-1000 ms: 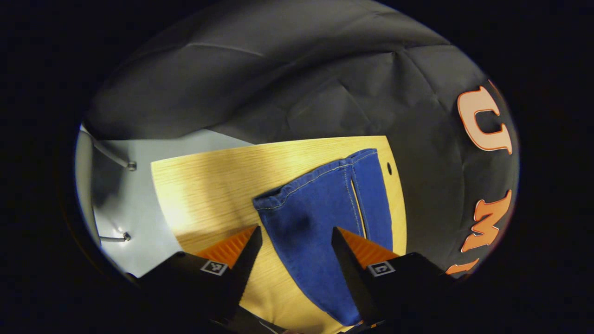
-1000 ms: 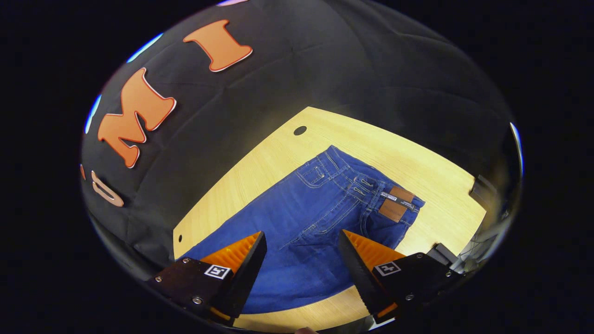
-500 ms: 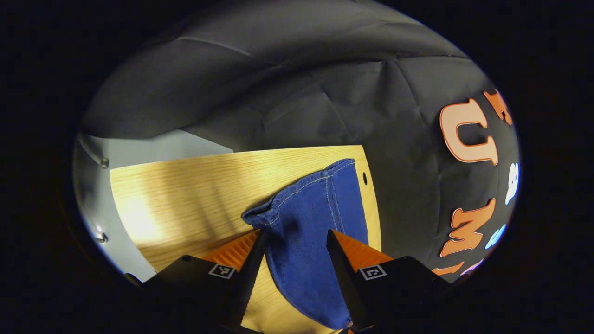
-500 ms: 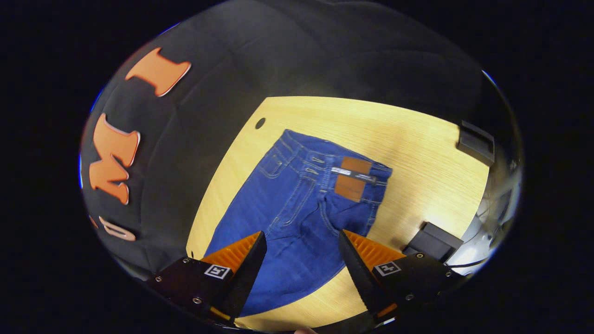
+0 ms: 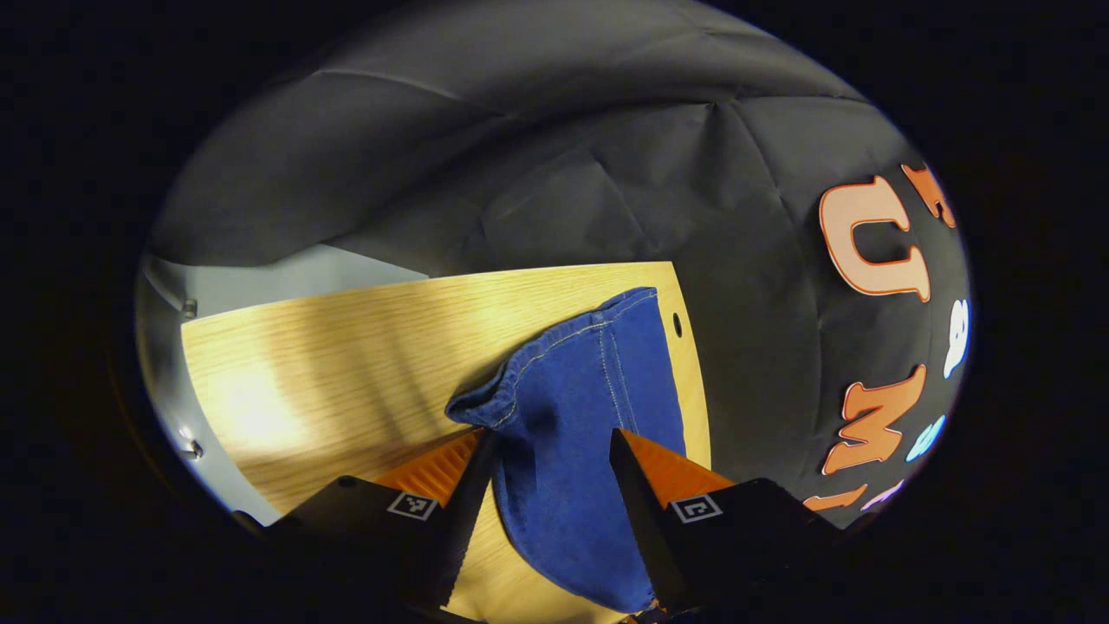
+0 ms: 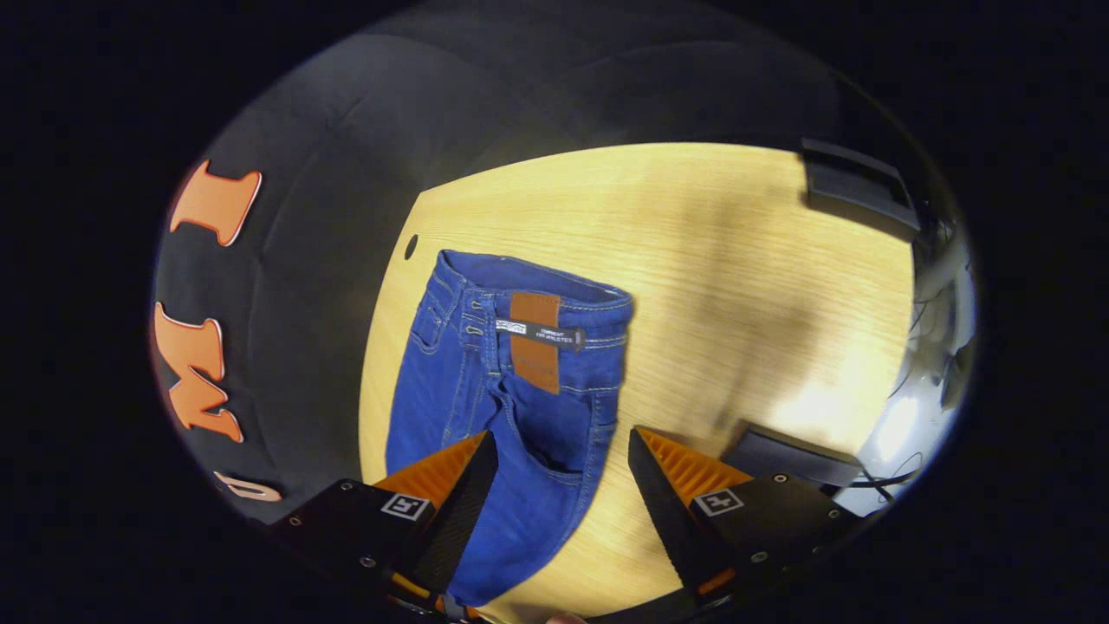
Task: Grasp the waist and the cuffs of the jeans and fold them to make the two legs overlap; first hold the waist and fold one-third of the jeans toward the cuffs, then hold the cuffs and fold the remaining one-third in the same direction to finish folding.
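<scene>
**Ana:** Both views have swung since a second ago. On the left, the cuffs (image 5: 554, 347) have slid nearer the left hand-held gripper (image 5: 546, 451), and the cuff edge now bunches just ahead of its left finger. On the right, the waist (image 6: 537, 299) has turned from slanting away to lying almost square across the view.

**Ben:** And the grips?

**Ana:** The left hand-held gripper is released, fingers spread with the leg of the jeans (image 5: 572, 485) lying between them. The right hand-held gripper (image 6: 563, 451) is likewise spread wide, hovering over the seat below the waist. Nothing is pinched.

**Ben:** So the legs already overlap, and the waist fold looks next?

**Ana:** That is how it reads. To do it well, the right one should reach up to the waistband and bite both layers at the edge, not the loose seat, while the left pins the cuff end so the denim does not drag. The rumpled cuff wants flattening first.

**Ben:** The setting?

**Ana:** The jeans lie along the edge of a pale wood surface (image 6: 736, 243), beside the black cloth wall. Dark boxes (image 6: 853, 186) sit at its far right, with cables beyond.
</scene>
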A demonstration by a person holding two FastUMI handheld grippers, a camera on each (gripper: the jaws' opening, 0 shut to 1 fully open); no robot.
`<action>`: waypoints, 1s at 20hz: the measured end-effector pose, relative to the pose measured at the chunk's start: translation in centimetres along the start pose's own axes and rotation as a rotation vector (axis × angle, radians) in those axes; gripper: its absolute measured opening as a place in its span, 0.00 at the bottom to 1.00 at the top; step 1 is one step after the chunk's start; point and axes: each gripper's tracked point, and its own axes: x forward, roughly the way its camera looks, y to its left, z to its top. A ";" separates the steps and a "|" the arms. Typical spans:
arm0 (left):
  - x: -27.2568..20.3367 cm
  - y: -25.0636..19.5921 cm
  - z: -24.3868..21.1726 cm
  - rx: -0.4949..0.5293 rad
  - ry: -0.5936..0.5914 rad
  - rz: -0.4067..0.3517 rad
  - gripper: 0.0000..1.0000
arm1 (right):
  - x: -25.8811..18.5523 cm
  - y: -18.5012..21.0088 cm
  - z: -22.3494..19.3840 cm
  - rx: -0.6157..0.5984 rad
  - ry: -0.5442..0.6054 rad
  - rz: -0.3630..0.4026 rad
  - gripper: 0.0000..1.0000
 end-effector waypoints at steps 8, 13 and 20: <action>3.5 0.3 -0.9 -0.106 -0.001 0.012 0.21 | 2.2 0.2 -0.1 0.110 0.009 0.019 0.60; 3.4 0.0 -0.9 0.000 -0.027 0.083 0.01 | 2.6 0.5 -0.5 0.120 0.005 -0.015 0.22; -0.5 -2.3 0.4 0.005 -0.073 0.065 0.01 | 0.4 2.8 0.1 0.100 0.019 0.003 0.10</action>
